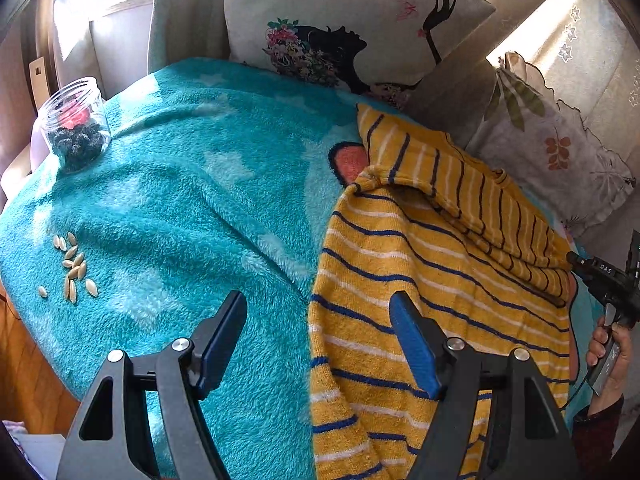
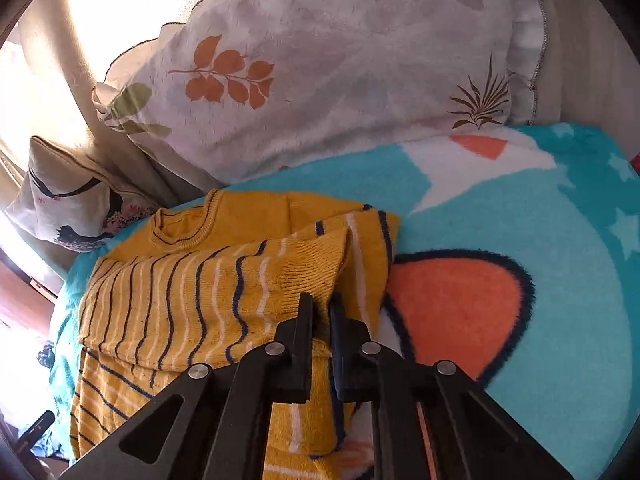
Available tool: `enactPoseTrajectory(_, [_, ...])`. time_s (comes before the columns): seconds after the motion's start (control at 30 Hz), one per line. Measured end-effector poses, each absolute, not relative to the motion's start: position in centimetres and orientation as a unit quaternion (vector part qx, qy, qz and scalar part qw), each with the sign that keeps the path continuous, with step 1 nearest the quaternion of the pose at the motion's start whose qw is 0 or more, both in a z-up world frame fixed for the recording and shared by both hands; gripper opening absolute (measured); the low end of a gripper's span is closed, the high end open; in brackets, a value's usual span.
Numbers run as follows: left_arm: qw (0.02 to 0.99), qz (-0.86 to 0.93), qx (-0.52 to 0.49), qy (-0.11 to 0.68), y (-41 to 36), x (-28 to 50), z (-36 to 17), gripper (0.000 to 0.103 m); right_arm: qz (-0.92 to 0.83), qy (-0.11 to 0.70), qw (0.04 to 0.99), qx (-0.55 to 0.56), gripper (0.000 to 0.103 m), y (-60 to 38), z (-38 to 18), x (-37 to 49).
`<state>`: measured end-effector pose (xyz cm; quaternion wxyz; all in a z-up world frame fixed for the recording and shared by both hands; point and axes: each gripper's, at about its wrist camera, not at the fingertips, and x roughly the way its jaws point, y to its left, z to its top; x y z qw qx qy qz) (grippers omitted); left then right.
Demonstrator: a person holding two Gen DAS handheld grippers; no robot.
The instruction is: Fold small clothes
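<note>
A small yellow sweater (image 1: 420, 280) with blue and white stripes lies on a teal fleece blanket (image 1: 180, 200); one sleeve is folded across its upper part. My left gripper (image 1: 320, 308) is open and empty, hovering over the sweater's left edge. In the right wrist view the right gripper (image 2: 322, 300) is shut on the ribbed cuff of the folded sleeve of the sweater (image 2: 192, 284), near the sweater's right side. The right gripper also shows in the left wrist view (image 1: 576, 260) at the sweater's far right edge.
A clear jar (image 1: 74, 124) of dark berries stands at the blanket's left, with several pale seeds (image 1: 74, 268) nearby. A printed cushion (image 1: 344, 28) and a leaf-patterned cushion (image 2: 320, 68) lean behind. The blanket (image 2: 520, 216) has an orange patch (image 2: 452, 308).
</note>
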<state>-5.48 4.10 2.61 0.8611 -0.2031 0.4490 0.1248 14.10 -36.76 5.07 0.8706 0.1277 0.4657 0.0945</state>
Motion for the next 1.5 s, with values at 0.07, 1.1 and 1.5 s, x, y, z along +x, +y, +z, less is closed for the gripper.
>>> enactPoseTrajectory(0.07, [0.857, 0.119, -0.207, 0.456, 4.0, -5.5, 2.0, 0.073, 0.123, 0.451, 0.871, 0.152, 0.049, -37.3, 5.9, 12.2])
enactPoseTrajectory(1.1, [0.851, 0.038, -0.240, 0.466, 1.1, -14.0, -0.9, 0.009, 0.233, 0.521, 0.812, 0.122, 0.065, -34.8, 3.4, -12.0])
enactPoseTrajectory(1.5, [0.858, -0.049, -0.274, 0.431, -0.1, -16.4, -1.4, 0.069, 0.265, 0.504, 0.804, 0.169, 0.065, -34.5, 2.8, -15.7])
